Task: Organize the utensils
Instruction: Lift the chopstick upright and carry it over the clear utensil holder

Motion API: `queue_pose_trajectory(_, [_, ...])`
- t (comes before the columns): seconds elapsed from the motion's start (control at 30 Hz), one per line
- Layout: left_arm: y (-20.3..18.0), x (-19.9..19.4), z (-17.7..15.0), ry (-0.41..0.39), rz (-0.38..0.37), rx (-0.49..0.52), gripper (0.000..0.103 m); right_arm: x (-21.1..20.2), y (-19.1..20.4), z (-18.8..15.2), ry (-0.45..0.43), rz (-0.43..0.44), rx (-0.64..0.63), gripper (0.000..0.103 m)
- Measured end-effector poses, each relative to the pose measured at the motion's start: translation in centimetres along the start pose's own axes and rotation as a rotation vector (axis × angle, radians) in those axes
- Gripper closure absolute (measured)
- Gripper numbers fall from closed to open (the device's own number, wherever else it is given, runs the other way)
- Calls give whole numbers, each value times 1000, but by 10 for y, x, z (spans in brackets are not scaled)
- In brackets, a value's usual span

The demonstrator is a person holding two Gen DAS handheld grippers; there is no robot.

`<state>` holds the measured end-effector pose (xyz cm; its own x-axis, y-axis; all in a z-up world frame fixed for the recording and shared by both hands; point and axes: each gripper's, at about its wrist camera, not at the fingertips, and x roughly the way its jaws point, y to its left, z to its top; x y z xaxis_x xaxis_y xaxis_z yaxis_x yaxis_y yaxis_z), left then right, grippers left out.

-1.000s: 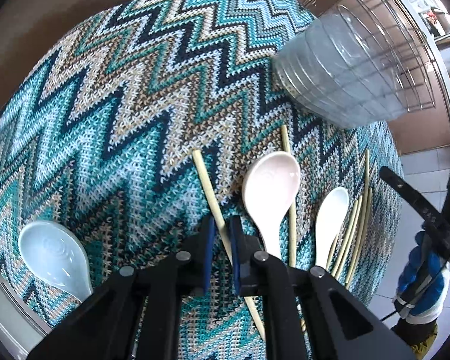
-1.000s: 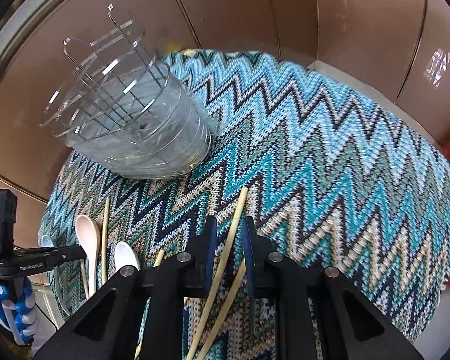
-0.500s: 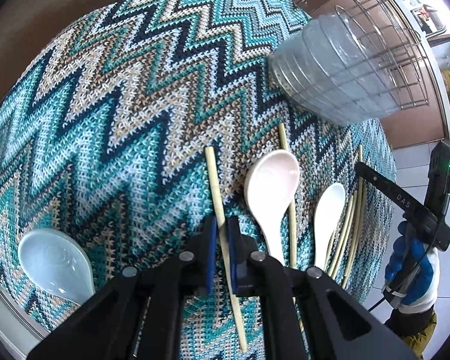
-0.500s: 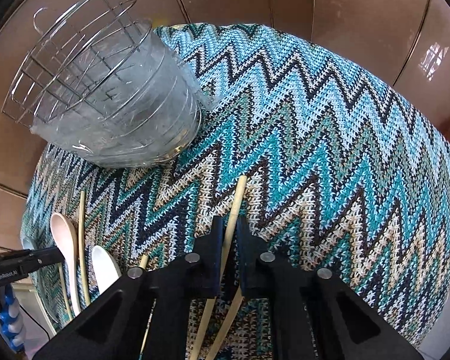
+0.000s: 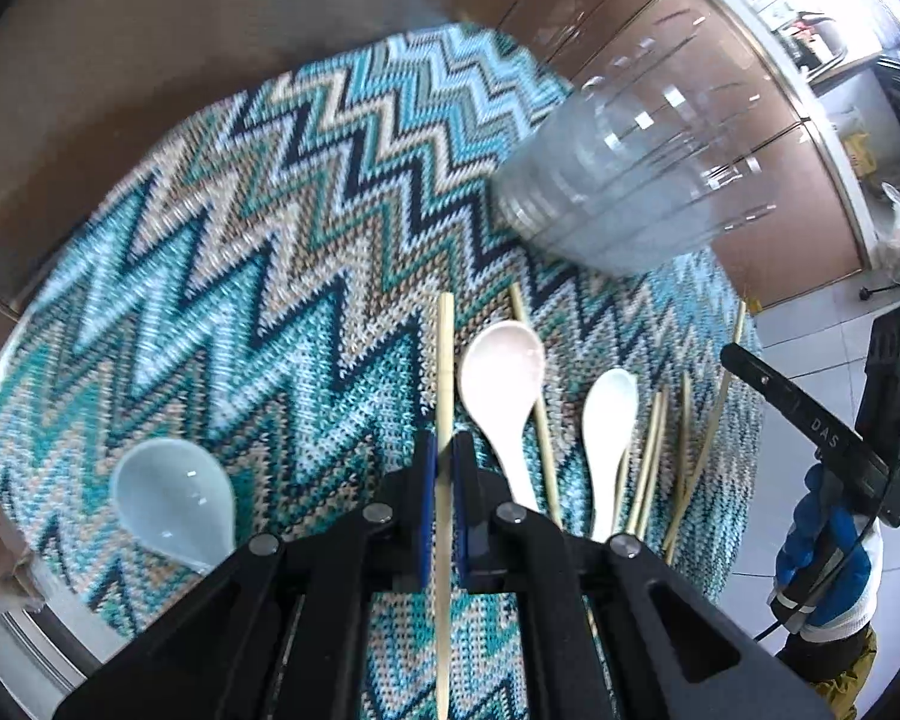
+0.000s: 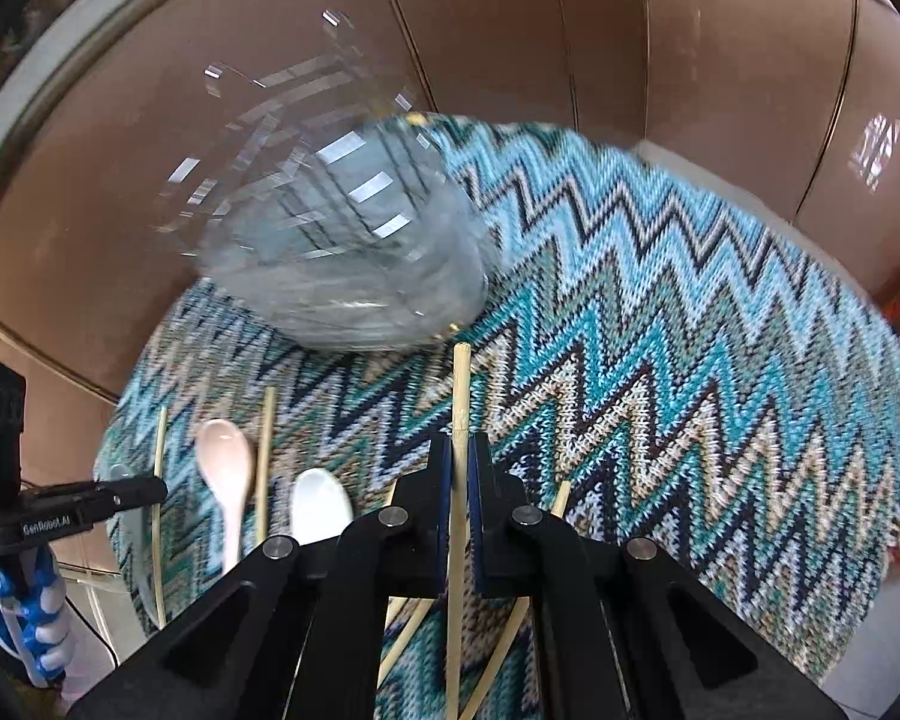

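Observation:
My left gripper (image 5: 443, 450) is shut on a bamboo chopstick (image 5: 444, 360) and holds it above the zigzag mat (image 5: 240, 276). My right gripper (image 6: 461, 450) is shut on another chopstick (image 6: 461, 390), lifted over the mat (image 6: 690, 360). A pink-white spoon (image 5: 501, 372), a white spoon (image 5: 609, 414) and a pale blue spoon (image 5: 171, 492) lie on the mat. Several loose chopsticks (image 5: 651, 450) lie beside the white spoon. The wire utensil holder in its clear cup (image 5: 630, 192) stands at the back; it also shows in the right wrist view (image 6: 354, 264).
Brown cabinet fronts (image 6: 690, 60) stand behind the mat. The other hand-held gripper shows at the right of the left wrist view (image 5: 840, 450) and at the left of the right wrist view (image 6: 42, 516). Tiled floor (image 5: 822, 336) lies beyond the mat's right edge.
Both grippers have closed on their chopsticks and lifted them off the mat. Both views have pulled back and up; the holder is blurred from motion.

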<state>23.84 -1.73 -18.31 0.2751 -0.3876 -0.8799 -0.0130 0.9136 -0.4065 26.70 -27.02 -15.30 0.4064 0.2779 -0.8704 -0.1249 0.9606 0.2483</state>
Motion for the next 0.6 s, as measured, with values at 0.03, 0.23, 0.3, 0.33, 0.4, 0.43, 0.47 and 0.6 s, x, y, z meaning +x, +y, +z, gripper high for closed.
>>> queue_pose_trajectory(0.03, [0, -9, -2, -21, -4, 10, 98, -8, 4, -2, -16, 1, -7, 98])
queue_pose_trajectory(0.23, [-11, -63, -25, -147, -15, 79, 98, -57, 6, -17, -109, -4, -55, 98])
queue_pose_trajectory(0.3, [-13, -72, -27, -184, -15, 96, 98, -73, 8, -22, -135, -3, -66, 98])
queue_pose_trajectory(0.33, [-16, -78, -29, -205, -22, 102, 98, -81, 8, -25, -149, 0, -71, 98])
queue_pose_trajectory(0.4, [-20, -90, -33, -242, -19, 117, 98, -95, 10, -32, -175, 5, -77, 98])
queue_pose_trajectory(0.43, [-23, -95, -35, -264, -17, 127, 98, -102, 11, -34, -188, 10, -79, 98])
queue_pose_trajectory(0.47, [-25, -101, -36, -280, -21, 134, 98, -109, 13, -36, -201, 11, -84, 98])
queue_pose_trajectory(0.6, [-34, -119, -42, -336, -34, 160, 98, -133, 19, -46, -246, 21, -98, 98])
